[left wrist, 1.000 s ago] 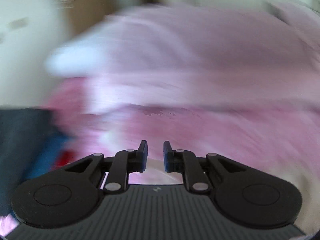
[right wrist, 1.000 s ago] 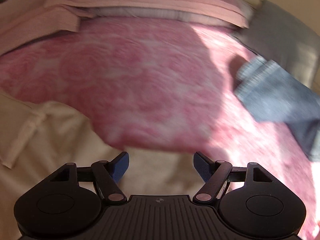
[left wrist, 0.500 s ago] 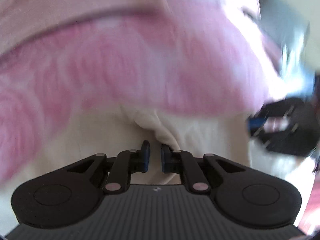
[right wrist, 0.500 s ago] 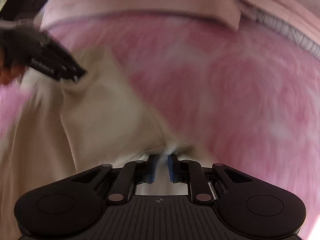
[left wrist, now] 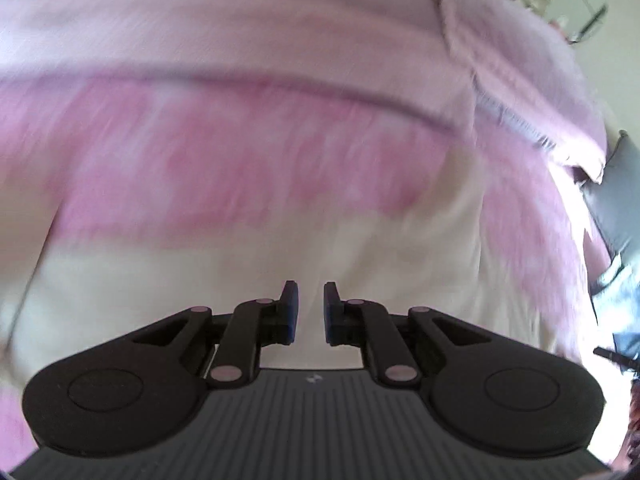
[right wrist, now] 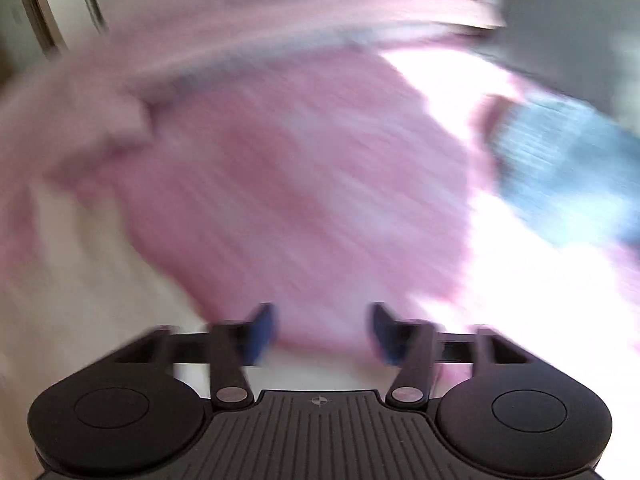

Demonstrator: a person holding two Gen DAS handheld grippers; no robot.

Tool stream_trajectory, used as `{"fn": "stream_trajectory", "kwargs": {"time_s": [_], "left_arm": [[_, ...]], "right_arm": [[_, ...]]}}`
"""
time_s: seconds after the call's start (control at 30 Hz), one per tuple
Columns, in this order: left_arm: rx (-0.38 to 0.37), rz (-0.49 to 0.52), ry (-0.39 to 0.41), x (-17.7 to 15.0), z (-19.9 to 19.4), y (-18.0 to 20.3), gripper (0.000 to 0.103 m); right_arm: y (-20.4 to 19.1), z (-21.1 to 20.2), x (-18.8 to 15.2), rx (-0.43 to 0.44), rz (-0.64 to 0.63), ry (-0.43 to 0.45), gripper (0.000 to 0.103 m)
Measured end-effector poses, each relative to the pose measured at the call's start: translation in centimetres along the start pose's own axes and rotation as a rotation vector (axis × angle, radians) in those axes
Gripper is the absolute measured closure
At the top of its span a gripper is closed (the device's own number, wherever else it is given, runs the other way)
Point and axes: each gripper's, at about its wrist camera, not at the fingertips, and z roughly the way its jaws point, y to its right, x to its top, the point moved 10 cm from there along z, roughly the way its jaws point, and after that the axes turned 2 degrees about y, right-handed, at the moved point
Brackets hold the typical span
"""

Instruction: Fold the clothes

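Half a second ago both grippers pinched the near edge of the cream garment; now the right gripper [right wrist: 322, 330] has let go and swung aside, its jaws opening wide with nothing between them, only blurred pink bedspread [right wrist: 304, 184] beyond the tips and a strip of cream cloth under the left finger. On the other side the left gripper [left wrist: 307, 312] is nearly closed, its blue pads [left wrist: 291, 308] parted by a narrow slit; pale fabric shows through that slit, but I cannot make out a fold pinched there, so it reads as closed on nothing, poised just over the cream garment [left wrist: 240, 280]. That garment lies spread on the bedspread directly ahead of the left fingers, its far edge running across the pink pattern; whether it has been folded once already the blur hides. Farther off, a pale pink quilt [left wrist: 280, 28] is bunched along the head of the bed. To the right, a blue garment [right wrist: 568, 168] lies on the cover well away from the cream one, beside something grey. By my judgement the folding is at an early or middle stage: cream piece not yet a neat packet, blue piece apparently untouched.
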Motion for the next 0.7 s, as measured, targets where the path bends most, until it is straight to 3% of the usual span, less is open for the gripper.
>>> {"fn": "stream_trajectory", "kwargs": {"time_s": [0.07,0.13,0.27,0.3,0.33,0.4,0.6,0.7], "left_arm": [[0.026,-0.058,-0.029,-3.2,-1.6,-0.1,0.095],[0.036,-0.109,-0.047,-5.7,-3.5,-0.4,0.095],[0.056,-0.104,-0.067,-8.9,-6.4,0.0,0.095],[0.065,-0.093,-0.069,-9.4,-7.0,0.0,0.095],[0.073,-0.087,-0.064,-9.7,-7.7,-0.1,0.095],[0.077,-0.092,-0.041,-10.1,-9.0,0.1,0.095],[0.092,-0.127,-0.001,-10.5,-9.5,0.8,0.094],[0.104,-0.132,-0.012,-11.6,-9.8,0.5,0.086]], "right_arm": [[1.5,-1.0,-3.9,-0.046,-0.034,-0.042,0.03],[1.5,-1.2,-6.9,-0.03,-0.078,-0.089,0.03],[0.0,-0.1,-8.7,-0.105,-0.339,-0.011,0.031],[0.1,0.1,-8.6,-0.121,-0.376,0.015,0.055],[0.4,0.2,-8.1,-0.119,-0.365,0.03,0.094],[1.9,-0.7,-5.6,-0.153,-0.321,0.107,0.094],[9.3,-7.3,5.1,-0.34,-0.206,0.492,0.095],[12.3,-8.0,8.0,-0.335,-0.068,0.535,0.091]]}}
